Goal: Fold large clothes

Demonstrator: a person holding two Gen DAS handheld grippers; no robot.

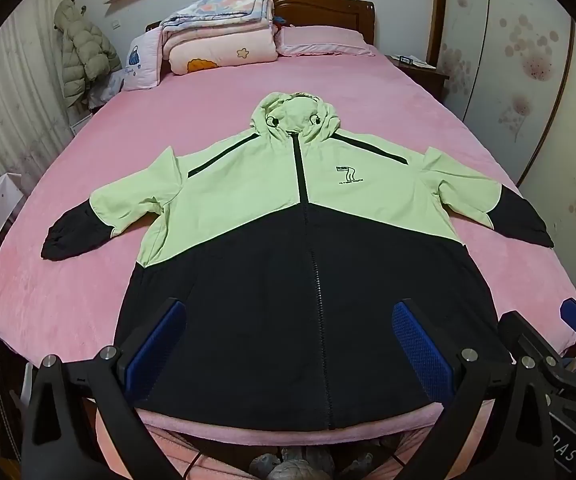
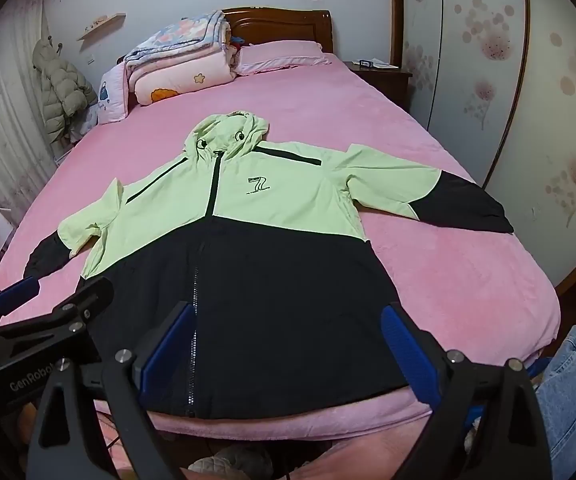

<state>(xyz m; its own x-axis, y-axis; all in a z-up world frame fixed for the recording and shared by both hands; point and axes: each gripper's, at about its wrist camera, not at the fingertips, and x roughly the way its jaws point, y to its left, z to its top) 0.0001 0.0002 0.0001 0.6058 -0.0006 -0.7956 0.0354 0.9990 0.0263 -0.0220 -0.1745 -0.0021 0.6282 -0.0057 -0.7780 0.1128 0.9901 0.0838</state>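
Observation:
A hooded zip jacket (image 1: 248, 184), light green above and black below, lies spread flat and face up on the pink bed (image 1: 367, 92), hood toward the headboard, both sleeves out to the sides. My left gripper (image 1: 289, 306) hovers open above the black hem near the bed's foot, nothing between its blue pads. In the right wrist view the same jacket (image 2: 288, 208) fills the bed (image 2: 367, 120). My right gripper (image 2: 288, 309) stands open over the hem's right half, holding nothing. Each gripper shows in the other's view: the right (image 1: 543, 316), the left (image 2: 68, 284).
Folded quilts (image 1: 224, 36) and a pink pillow (image 1: 323, 42) are stacked at the headboard. A puffer coat (image 1: 84, 52) hangs at the left wall. A nightstand (image 1: 419, 70) and wardrobe doors (image 1: 527, 60) stand on the right. A person's jeans leg (image 2: 571, 392) is at the bed's foot.

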